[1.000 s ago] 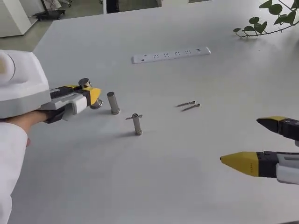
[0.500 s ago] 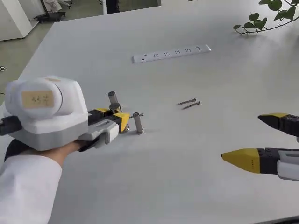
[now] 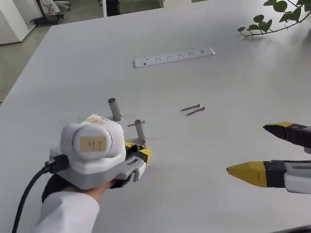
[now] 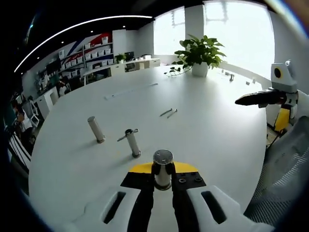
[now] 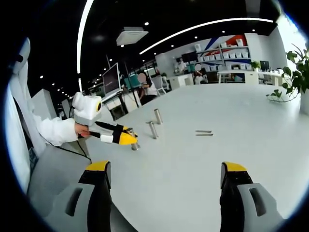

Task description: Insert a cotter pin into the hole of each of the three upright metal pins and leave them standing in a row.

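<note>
Left tongs (image 4: 162, 180) clamp one metal pin (image 4: 162, 162) upright, its lower end hidden between them. Right tongs (image 5: 165, 169) gape, empty. A cottered pin (image 3: 140, 132) and a bare pin (image 3: 114, 108) stand just ahead on the worktop (image 3: 218, 73).

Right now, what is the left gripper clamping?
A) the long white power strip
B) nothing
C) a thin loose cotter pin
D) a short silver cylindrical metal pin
D: the left gripper view shows the left gripper shut on the short silver cylindrical metal pin, its round top showing between the yellow-tipped jaws.
</note>
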A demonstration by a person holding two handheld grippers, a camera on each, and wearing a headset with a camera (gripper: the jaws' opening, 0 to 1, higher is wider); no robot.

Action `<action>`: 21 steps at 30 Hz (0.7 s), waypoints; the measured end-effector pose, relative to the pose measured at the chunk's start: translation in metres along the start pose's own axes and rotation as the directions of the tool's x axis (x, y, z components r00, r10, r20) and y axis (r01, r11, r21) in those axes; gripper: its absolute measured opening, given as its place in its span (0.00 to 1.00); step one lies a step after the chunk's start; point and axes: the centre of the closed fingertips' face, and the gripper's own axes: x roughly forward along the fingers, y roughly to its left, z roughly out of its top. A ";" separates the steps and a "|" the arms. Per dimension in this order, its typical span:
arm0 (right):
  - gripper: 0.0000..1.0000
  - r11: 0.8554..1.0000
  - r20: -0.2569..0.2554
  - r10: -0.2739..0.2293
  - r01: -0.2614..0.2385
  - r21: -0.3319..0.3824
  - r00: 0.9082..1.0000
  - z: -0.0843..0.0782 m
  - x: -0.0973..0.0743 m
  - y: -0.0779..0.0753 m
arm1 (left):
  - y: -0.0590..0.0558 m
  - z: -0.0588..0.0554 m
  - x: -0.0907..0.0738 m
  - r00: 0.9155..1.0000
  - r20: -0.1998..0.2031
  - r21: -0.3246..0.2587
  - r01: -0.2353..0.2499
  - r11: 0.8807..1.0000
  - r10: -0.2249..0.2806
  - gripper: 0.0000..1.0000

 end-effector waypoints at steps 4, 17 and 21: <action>0.92 1.000 -0.006 0.002 -0.002 0.015 1.000 -0.002 0.001 -0.001 | -0.001 -0.001 0.005 1.000 0.003 -0.041 0.000 0.999 0.000 0.11; 0.92 1.000 -0.028 0.005 -0.005 0.018 1.000 -0.008 0.003 -0.003 | 0.008 -0.001 0.017 0.999 0.008 -0.109 -0.045 0.993 0.046 0.11; 0.92 1.000 -0.025 0.009 -0.008 0.026 1.000 -0.008 0.002 -0.003 | 0.008 -0.003 0.021 0.999 0.004 -0.122 -0.052 0.991 0.052 0.11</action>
